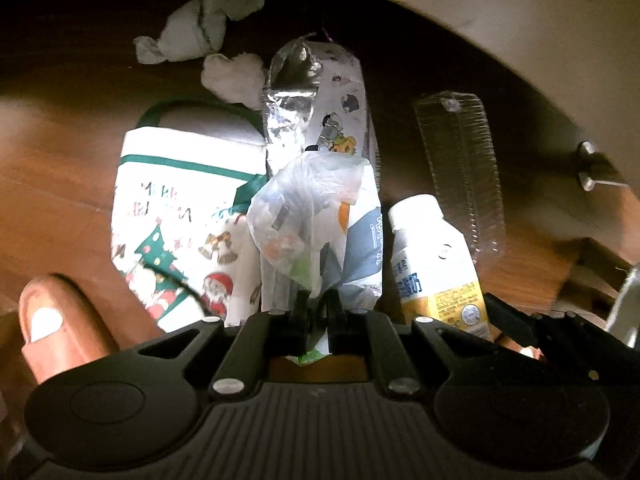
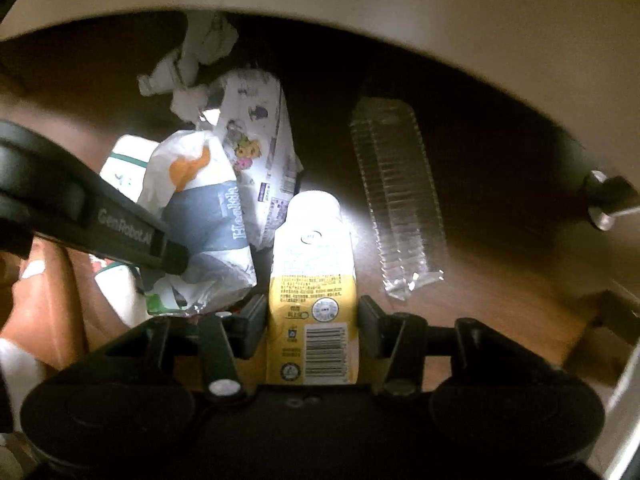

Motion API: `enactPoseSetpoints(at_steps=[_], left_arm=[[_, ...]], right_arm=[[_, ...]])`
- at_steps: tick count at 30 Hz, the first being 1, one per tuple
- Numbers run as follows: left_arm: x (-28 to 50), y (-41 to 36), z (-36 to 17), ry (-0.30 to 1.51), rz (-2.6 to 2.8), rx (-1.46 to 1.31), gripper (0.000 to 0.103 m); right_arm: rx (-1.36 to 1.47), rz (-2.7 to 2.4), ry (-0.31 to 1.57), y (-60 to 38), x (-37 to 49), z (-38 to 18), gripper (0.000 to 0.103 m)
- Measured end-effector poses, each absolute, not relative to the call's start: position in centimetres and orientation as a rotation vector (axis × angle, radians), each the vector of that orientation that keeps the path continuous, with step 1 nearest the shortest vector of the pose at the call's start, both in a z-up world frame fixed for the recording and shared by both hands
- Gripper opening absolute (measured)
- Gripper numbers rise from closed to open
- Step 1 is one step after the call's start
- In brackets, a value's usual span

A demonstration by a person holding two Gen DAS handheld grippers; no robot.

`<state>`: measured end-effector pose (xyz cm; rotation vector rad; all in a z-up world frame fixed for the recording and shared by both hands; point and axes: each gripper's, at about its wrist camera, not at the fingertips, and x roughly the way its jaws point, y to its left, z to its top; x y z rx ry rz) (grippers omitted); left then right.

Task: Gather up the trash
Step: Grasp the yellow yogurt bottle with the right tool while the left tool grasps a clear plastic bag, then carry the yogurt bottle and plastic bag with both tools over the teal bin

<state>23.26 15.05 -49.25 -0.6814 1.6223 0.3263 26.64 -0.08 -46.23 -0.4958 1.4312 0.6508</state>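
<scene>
Left gripper (image 1: 316,312), jaws pinched tight on the crumpled clear plastic bag (image 1: 304,216) beside the blue-and-white snack wrapper (image 1: 362,240). Right gripper (image 2: 312,320), jaws clamped either side of the yellow-and-white milk bottle (image 2: 312,272), over the brown wooden tabletop (image 2: 500,280), clear plastic tray (image 2: 400,204) nearby.

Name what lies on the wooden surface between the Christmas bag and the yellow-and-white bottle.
In the left wrist view, the blue-and-white wrapper lies between the Christmas bag and the bottle, with the crumpled clear plastic in front of it, pinched in the left gripper.
</scene>
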Motion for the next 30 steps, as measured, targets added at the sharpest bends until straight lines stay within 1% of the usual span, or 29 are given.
enactPoseSetpoints(at_steps=[7,13,18,23,30], left_arm=[[22.5,14.4,-43.3,1.568,0.321,-0.681,0.008],[21.6,13.2,-36.7,1.504,0.289,-0.702,0.008],[20.4,11.7,-31.2,1.428,0.258,-0.679,0.008],[19.3,10.2,-25.5,1.335,0.219,-0.655,0.008],[18.0,7.3,-18.0,1.205,0.145,-0.592,0.008]], right_arm=[[-0.424,0.583,1.414,-2.1,25.9,-40.3,0.048],[-0.333,0.546,1.363,-4.7,24.4,-33.2,0.048],[-0.224,0.533,1.290,-7.4,23.1,-26.7,0.048],[-0.118,0.493,1.211,-10.2,22.4,-21.5,0.048],[0.007,0.471,1.043,-14.3,20.4,-14.0,0.048]])
